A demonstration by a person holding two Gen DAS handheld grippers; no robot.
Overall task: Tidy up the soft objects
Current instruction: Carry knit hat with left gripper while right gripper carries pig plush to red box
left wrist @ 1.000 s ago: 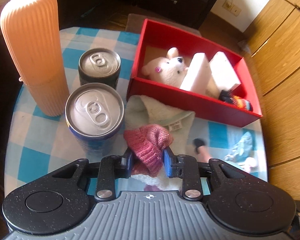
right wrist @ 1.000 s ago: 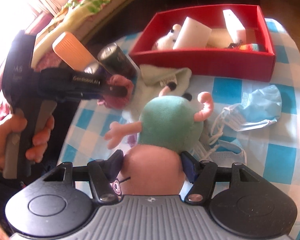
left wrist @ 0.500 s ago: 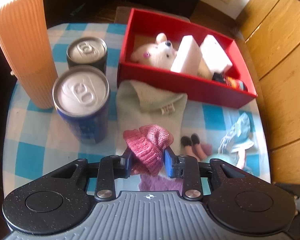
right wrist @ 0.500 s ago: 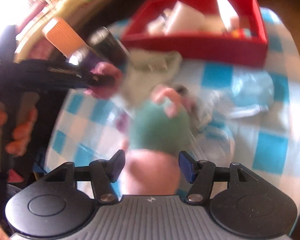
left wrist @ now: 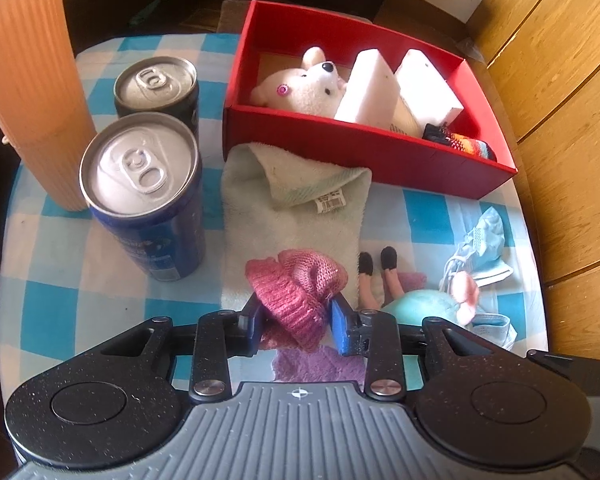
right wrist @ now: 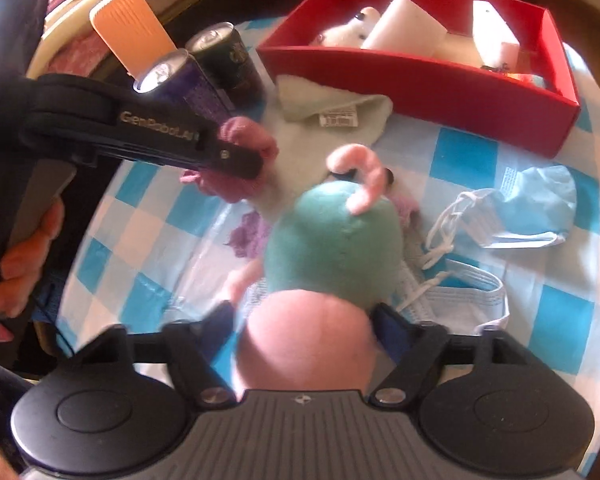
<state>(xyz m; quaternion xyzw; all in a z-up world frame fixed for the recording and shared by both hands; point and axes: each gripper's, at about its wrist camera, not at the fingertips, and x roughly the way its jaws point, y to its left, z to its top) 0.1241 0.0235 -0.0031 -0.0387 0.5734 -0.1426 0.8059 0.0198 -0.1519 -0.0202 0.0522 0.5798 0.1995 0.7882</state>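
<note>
The left gripper [left wrist: 296, 322] is clamped on a pink knitted hat [left wrist: 296, 292], blue pads pressing both sides of it, at lower centre of the left wrist view. The hat hangs above the near end of a pale towel [left wrist: 296, 204] spread on the checked tablecloth [left wrist: 60, 280].

The right gripper [right wrist: 306, 326] is closed around a plush doll [right wrist: 332, 236] — pink head between the fingers, green body and pink arm pointing up the frame. This view is smeared with motion, so whether the doll touches the cloth cannot be judged with certainty. In the left wrist view the doll's black shoes lie just beside the towel's right edge.

Red box [left wrist: 380, 152], upper centre: it holds a white plush bear [left wrist: 304, 88], two white sponges [left wrist: 368, 92] and a striped item in its right corner.

Upper left of the left wrist view: an orange ribbed container [left wrist: 28, 80] and two cans [left wrist: 144, 192], upright and close together. Blue face masks [right wrist: 532, 208] lie at the right, near the doll.
</note>
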